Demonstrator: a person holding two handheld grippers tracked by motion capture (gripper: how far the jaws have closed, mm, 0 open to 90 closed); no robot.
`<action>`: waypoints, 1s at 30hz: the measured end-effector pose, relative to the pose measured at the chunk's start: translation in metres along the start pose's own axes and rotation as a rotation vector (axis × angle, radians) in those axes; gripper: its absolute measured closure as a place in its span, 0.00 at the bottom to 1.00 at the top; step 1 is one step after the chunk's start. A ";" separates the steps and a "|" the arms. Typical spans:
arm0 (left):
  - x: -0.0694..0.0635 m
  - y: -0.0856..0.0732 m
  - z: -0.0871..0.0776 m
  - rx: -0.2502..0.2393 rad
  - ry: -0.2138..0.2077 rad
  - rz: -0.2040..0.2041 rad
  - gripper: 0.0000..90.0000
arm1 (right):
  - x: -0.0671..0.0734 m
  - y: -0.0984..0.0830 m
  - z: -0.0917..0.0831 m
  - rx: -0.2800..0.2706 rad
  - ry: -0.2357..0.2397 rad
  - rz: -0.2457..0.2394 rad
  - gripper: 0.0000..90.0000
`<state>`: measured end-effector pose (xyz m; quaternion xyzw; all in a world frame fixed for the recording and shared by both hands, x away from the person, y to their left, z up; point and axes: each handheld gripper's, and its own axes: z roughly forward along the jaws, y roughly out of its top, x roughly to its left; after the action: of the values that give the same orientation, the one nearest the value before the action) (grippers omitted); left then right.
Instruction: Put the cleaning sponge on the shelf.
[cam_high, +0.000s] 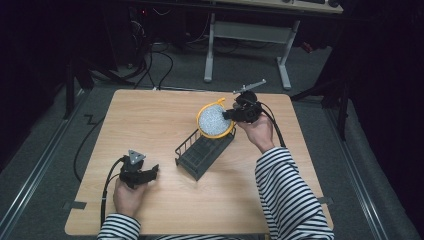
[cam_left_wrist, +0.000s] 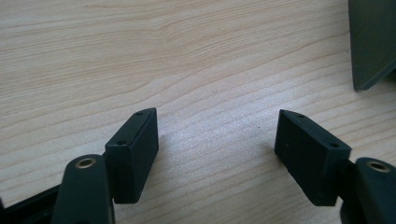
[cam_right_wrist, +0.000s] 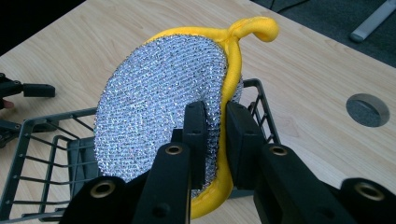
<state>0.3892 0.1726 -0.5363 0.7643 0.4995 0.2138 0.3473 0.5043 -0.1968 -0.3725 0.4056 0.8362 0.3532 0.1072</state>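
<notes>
I have the right gripper (cam_right_wrist: 215, 135) clamped on the scrubber (cam_right_wrist: 159, 116) over the basket (cam_high: 202, 150), left gripper (cam_left_wrist: 217, 149) wide open and empty; next, lower it in.

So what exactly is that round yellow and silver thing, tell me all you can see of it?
It looks like a scouring pad: a round disc with a glittery silver mesh face, a soft yellow rim and a yellow loop at its top. It stands on edge, tilted, over the end of the dark wire basket. The right gripper pinches its lower edge, one of its fingers on the silver face.

scrubber (cam_high: 215, 120) above rack (cam_high: 204, 151), table (cam_high: 160, 115) beneath
</notes>
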 end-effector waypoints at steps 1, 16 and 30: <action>0.000 0.000 0.000 0.000 0.000 0.000 0.34 | 0.000 0.000 0.003 0.006 -0.001 0.000 0.88; 0.000 0.000 0.000 0.000 -0.002 -0.002 0.34 | -0.001 -0.002 0.031 0.063 -0.052 -0.037 0.88; 0.000 0.000 0.000 0.000 -0.002 -0.001 0.34 | 0.000 -0.001 0.031 0.008 -0.022 -0.047 0.89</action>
<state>0.3892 0.1729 -0.5362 0.7644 0.4996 0.2126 0.3478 0.5184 -0.1819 -0.3961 0.3901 0.8458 0.3427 0.1227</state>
